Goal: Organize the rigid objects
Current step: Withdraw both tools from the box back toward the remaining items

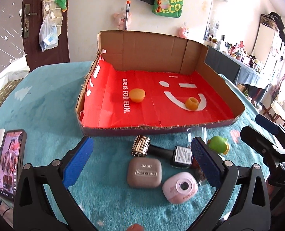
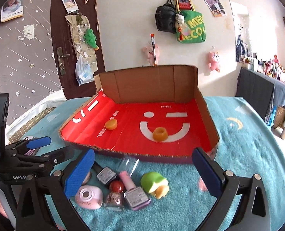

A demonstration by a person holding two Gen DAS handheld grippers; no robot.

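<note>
Both the left gripper and right gripper gape empty over small cosmetics (a taupe case, pink bottle).

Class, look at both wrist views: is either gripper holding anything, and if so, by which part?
Nothing is held. The left gripper and the right gripper are both open and empty above the items on the teal cloth.

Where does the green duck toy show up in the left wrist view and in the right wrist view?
Left wrist view: green duck toy at lower right, on the teal cloth just outside the right blue finger pad, near the cardboard box's front wall.
Right wrist view: green duck toy at lower centre, between the two blue pads, right of the pink nail polish bottle.
Shared landmark: the cardboard box with its red smiley liner.
</note>
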